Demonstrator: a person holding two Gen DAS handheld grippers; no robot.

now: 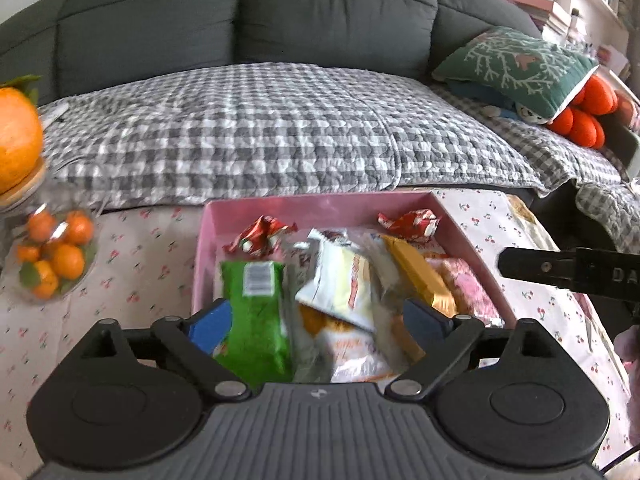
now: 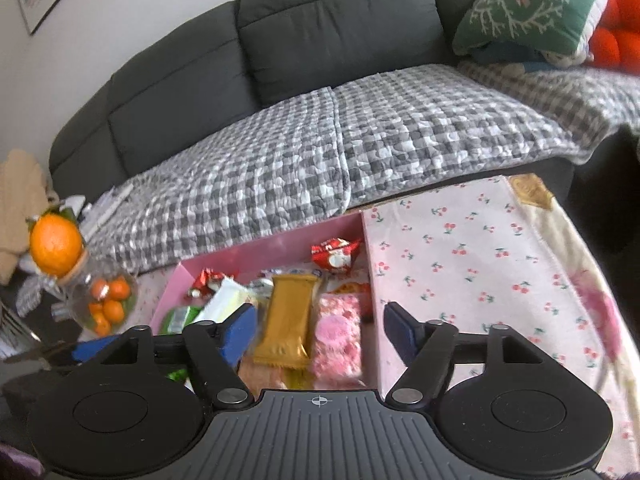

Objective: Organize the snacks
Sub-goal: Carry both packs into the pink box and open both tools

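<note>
Fingers of the left gripper and right gripper stand open and empty above the pink tray holding the snacks; release step appears complete, next move requires withdrawal

Both grippers, the left gripper and the right gripper, had black linkage arms, silver pivot screws, ribbed grey bodies and blue pads.
</note>
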